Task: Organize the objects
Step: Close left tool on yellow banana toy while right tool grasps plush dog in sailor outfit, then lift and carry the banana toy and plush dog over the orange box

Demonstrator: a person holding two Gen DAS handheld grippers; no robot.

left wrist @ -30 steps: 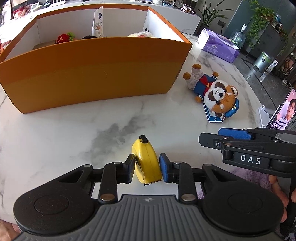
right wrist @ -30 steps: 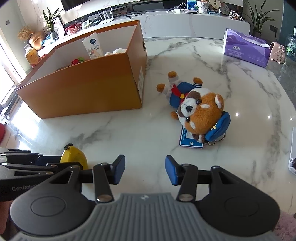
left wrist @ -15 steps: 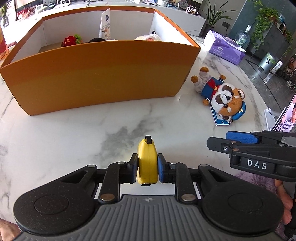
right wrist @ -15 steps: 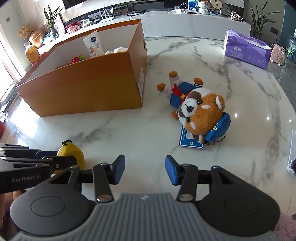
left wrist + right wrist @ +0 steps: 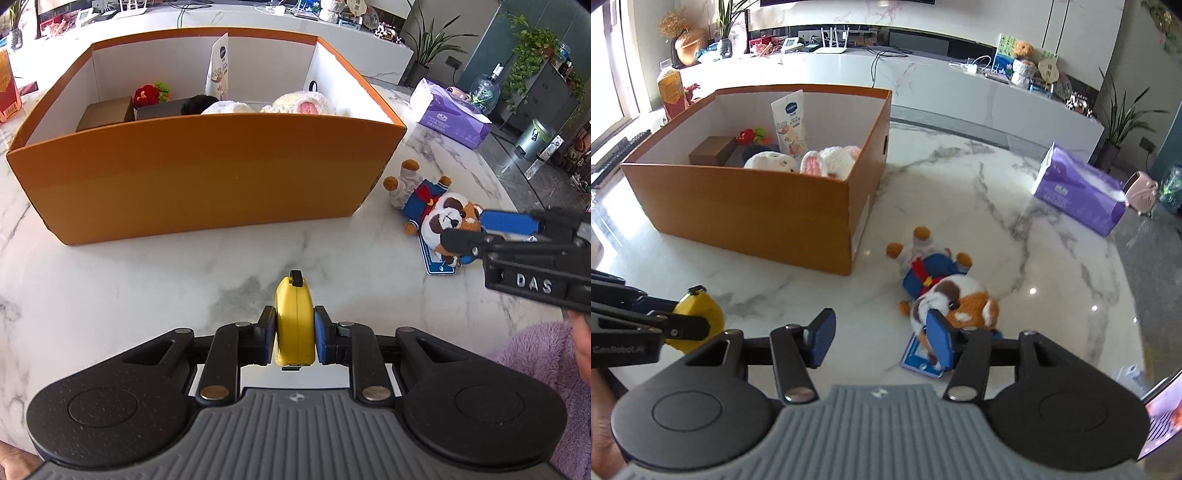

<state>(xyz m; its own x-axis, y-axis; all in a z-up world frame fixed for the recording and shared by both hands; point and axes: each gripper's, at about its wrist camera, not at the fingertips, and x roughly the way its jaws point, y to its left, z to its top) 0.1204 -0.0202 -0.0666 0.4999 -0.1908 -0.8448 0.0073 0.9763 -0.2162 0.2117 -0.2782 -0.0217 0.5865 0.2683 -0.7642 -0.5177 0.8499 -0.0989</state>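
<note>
The left gripper (image 5: 295, 336) is clenched on a small yellow tape measure (image 5: 295, 325), its blue pads pressing the flat sides and the black tab at the tape's far end pointing away from the gripper. The tape sits over the white marble table (image 5: 147, 288), and whether it touches the stone cannot be told. Straight ahead of this gripper stands an orange cardboard box (image 5: 207, 177), open at the top, with a brown block, a red and green toy, a white printed pouch and fluffy white plush things inside. Ahead and to the gripper's right, beside the box's near corner, a plush dog (image 5: 439, 218) in a blue outfit lies on a blue and white card.

The right gripper (image 5: 879, 336) has its jaws opening, with nothing between them but bare table. The plush dog lies just ahead of its right finger (image 5: 940, 343), which covers part of the toy's head in the right wrist view; contact cannot be judged. To this gripper's left the tape measure shows in the other gripper's clamp. Farther ahead on the right rests a purple tissue pack (image 5: 1078, 192). A purple fuzzy sleeve (image 5: 535, 354) shows at the right gripper's handle in the left wrist view.
</note>
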